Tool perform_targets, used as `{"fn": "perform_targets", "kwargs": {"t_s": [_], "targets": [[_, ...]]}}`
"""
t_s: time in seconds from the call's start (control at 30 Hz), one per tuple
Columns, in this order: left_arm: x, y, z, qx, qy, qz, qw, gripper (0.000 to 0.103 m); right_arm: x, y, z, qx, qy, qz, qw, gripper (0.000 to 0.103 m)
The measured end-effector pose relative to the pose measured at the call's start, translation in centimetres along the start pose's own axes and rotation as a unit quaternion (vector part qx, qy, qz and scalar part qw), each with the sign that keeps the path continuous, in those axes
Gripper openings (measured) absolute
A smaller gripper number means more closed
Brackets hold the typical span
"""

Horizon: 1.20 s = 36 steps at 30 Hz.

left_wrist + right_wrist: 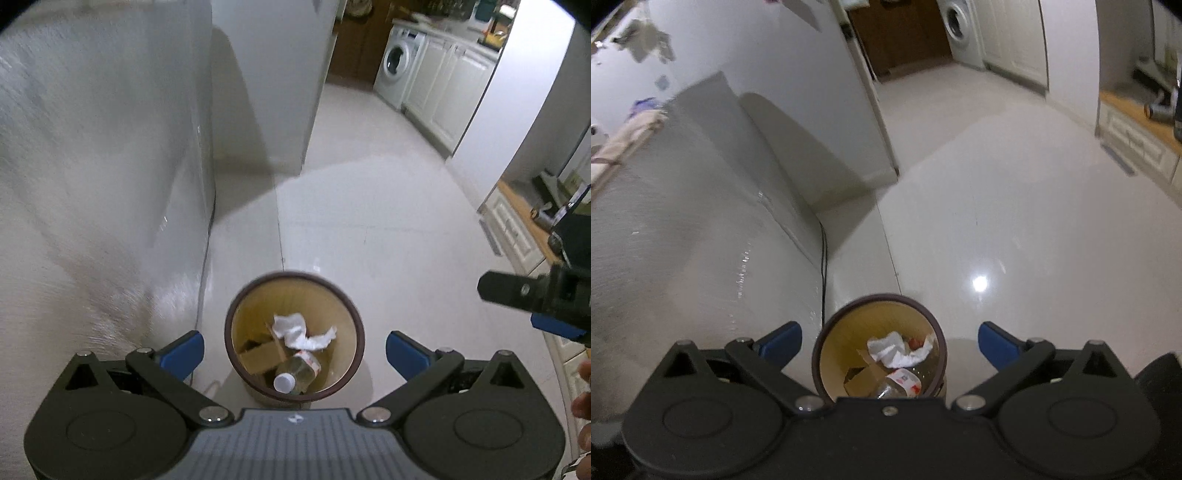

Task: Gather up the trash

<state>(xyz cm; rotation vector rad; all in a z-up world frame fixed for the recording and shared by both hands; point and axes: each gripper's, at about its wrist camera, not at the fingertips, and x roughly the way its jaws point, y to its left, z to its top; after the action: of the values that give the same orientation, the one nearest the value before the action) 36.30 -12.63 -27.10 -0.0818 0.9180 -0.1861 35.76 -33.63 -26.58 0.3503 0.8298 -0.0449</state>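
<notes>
A round bin with a dark brown rim and pale yellow inside stands upright on the floor. In it lie crumpled white paper, a piece of cardboard and a clear plastic bottle on its side, white cap nearest.

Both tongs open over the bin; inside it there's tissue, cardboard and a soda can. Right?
Not a soda can: it is a plastic bottle with a white cap, seen in the left wrist view. The rest holds: left tongs and right tongs open above the bin, with tissue and cardboard inside.
</notes>
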Motion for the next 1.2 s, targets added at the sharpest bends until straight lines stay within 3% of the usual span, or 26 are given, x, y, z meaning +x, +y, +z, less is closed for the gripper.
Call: {"fn": "perform_targets", "kwargs": {"t_s": [0.43,0.67,0.83,1.2], "targets": [[-14.2,-1.1,0.0,0.015,-0.084,0.006,0.9963,0.103,-14.0,2.1,-1.0,-0.031,-0.080,0.011,0.996,0.103],[-20.3,-0.6,-0.2,0.020,-0.110,0.014,0.9936,0.103,-20.2,3.1,-1.3,-0.042,-0.110,0.008,0.993,0.103],[-23.6,0.6,-0.7,0.015,-0.121,0.020,0.9924,0.103,-22.9,4.2,-2.1,-0.053,-0.118,-0.004,0.992,0.103],[-29.6,3.1,-2.1,0.012,-0.138,0.044,0.9893,0.103,-27.9,6.8,-4.4,-0.076,-0.133,0.012,0.988,0.103]]}}
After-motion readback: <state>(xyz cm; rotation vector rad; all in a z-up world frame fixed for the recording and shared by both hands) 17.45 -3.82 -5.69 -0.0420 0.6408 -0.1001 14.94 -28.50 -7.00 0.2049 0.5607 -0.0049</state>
